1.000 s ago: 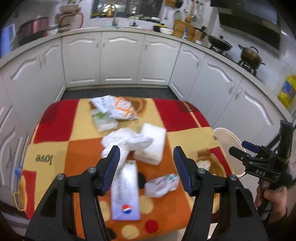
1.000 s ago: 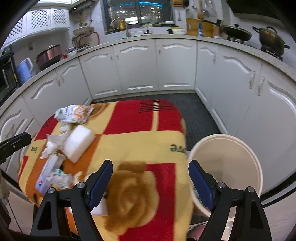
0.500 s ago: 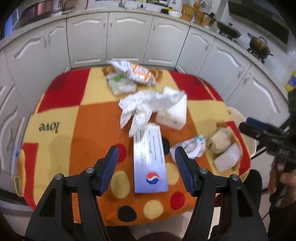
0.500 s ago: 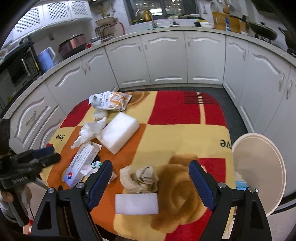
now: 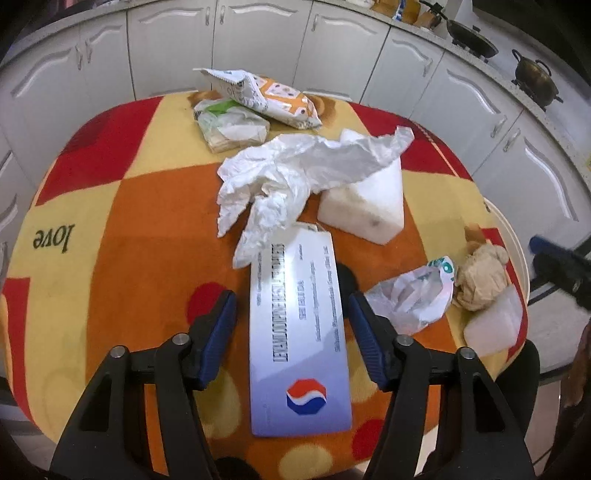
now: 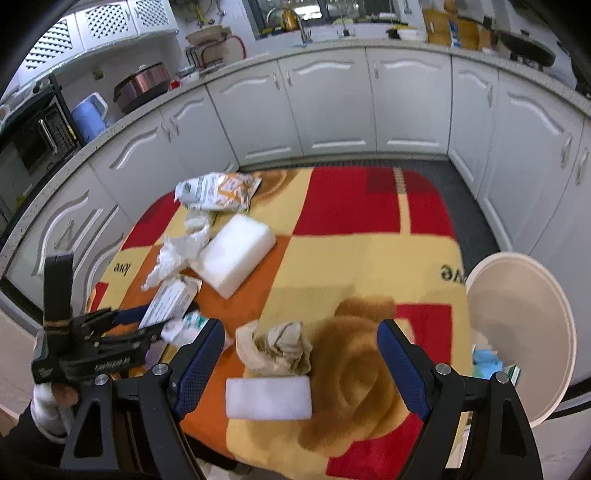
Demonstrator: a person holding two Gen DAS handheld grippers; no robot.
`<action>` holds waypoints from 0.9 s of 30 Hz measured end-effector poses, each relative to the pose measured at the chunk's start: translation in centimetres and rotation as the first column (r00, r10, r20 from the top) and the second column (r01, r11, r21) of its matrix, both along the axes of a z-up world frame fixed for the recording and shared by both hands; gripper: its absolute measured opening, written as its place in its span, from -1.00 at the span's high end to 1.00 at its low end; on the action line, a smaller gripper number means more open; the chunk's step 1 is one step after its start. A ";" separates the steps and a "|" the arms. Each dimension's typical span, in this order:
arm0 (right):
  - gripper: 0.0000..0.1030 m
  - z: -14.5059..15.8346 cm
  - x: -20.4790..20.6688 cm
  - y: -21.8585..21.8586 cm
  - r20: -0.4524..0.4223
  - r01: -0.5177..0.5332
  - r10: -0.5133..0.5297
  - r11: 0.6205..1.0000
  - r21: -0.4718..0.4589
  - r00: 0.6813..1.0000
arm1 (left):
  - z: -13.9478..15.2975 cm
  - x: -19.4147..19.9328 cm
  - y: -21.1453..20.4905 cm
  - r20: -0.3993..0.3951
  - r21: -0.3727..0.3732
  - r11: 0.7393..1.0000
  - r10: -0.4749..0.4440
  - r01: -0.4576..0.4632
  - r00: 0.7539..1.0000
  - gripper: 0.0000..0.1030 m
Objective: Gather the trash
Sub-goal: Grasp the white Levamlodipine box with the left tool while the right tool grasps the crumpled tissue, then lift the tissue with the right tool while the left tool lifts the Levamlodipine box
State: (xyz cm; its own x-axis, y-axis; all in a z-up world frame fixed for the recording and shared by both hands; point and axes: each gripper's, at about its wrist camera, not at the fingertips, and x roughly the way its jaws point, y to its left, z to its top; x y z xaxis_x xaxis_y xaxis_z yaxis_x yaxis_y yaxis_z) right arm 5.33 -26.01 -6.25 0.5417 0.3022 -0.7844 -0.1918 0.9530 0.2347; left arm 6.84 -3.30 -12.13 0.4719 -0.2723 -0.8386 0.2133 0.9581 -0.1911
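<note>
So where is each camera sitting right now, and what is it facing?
Left wrist: rides the left hand-held gripper, looking steeply down at the long white box between its open fingers; jaws have just been closing.
Right wrist: rides the right hand-held gripper, facing the brown paper wad, white bin at right; the person's left hand shows.
Shared: box, crumpled tissue, foam block.

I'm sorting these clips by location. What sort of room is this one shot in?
A home kitchen, most likely. White cabinets run under a curved counter, a pot sits on a stove, and a faucet stands by the window.
</note>
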 end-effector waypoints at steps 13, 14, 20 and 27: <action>0.47 -3.5 2.0 1.9 -0.097 -0.075 0.079 0.996 0.042 0.992 | 2.9 -2.3 3.1 0.076 -0.003 1.000 0.002 -0.002 0.997 0.15; 0.49 -2.9 1.9 1.7 -0.072 -0.073 0.076 0.996 0.050 0.994 | 3.6 -2.6 3.3 0.090 -0.006 1.000 0.003 -0.003 0.996 0.15; 0.54 0.3 1.1 0.8 0.038 -0.054 0.052 0.996 0.066 0.998 | 6.7 -3.5 2.9 0.162 -0.014 1.000 0.001 0.001 0.987 0.15; 0.55 2.6 0.3 -0.7 0.093 -0.026 0.017 0.995 0.097 0.996 | 8.8 -3.7 -0.1 0.235 0.028 0.999 -0.034 0.028 0.971 0.15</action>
State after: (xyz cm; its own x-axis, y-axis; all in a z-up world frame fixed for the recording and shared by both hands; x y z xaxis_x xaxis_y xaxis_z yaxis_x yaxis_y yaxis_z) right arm 5.58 -26.70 -3.65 0.6027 0.3877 -0.6974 -0.2372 0.9216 0.3074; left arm 3.16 -3.41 -3.38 0.6484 -0.2710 -0.7114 0.2795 0.9540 -0.1087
